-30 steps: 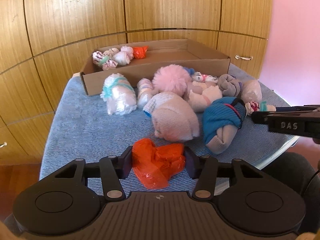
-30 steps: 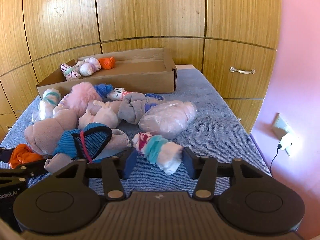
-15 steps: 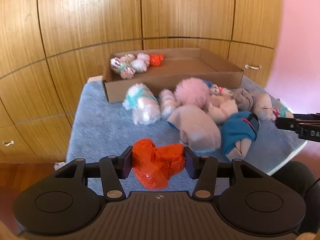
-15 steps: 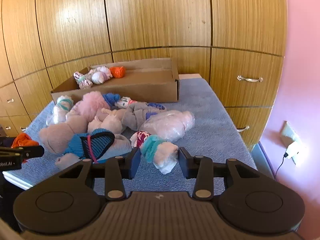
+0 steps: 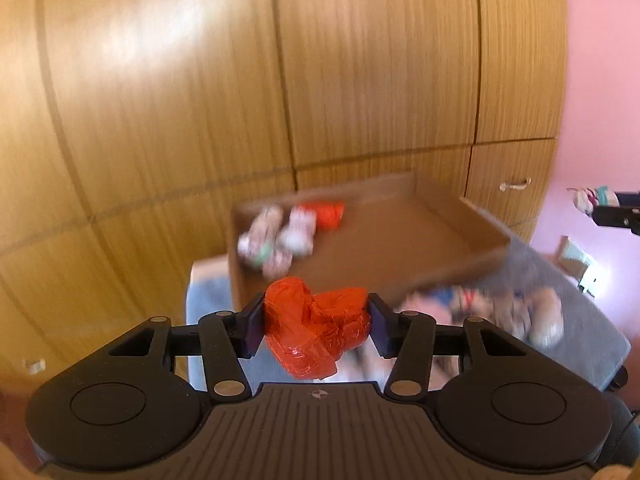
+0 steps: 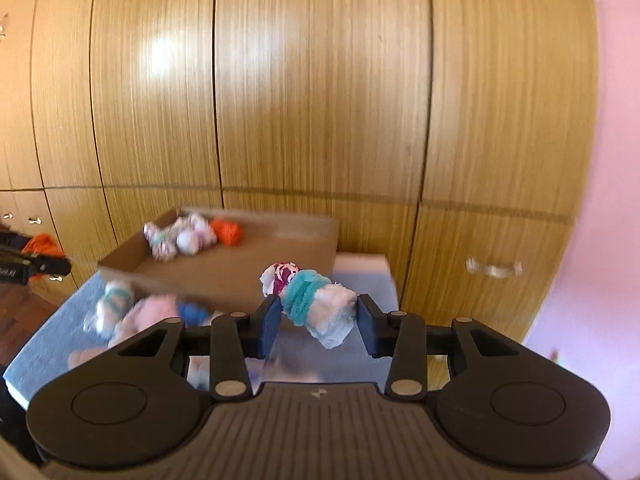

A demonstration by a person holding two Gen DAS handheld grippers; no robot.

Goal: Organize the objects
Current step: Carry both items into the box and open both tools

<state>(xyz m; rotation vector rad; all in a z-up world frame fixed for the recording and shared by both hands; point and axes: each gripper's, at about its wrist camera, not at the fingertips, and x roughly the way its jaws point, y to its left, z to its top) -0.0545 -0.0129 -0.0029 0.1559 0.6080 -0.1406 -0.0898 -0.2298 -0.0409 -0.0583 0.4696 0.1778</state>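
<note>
Orange bundle [image 5: 316, 330] clamped in left tool [image 5: 316, 326]; white sock roll [image 6: 316, 304] in right tool [image 6: 318, 322].

You face a glossy wood-panel wardrobe [image 6: 320, 100]; pink wall [image 6: 616, 200] on your right, wood floor [image 6: 16, 312] lower left.

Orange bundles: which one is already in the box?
The smaller orange bundle at the cardboard box's far wall beside the white rolls; the other sits clamped in the left gripper.

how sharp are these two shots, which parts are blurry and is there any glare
Left wrist view: the left tongs and their orange bundle are sharp; the cardboard box and wardrobe smear, with glare on the wood. Right wrist view: the right tongs and teal-banded bundle are crisp, background streaked.
</note>
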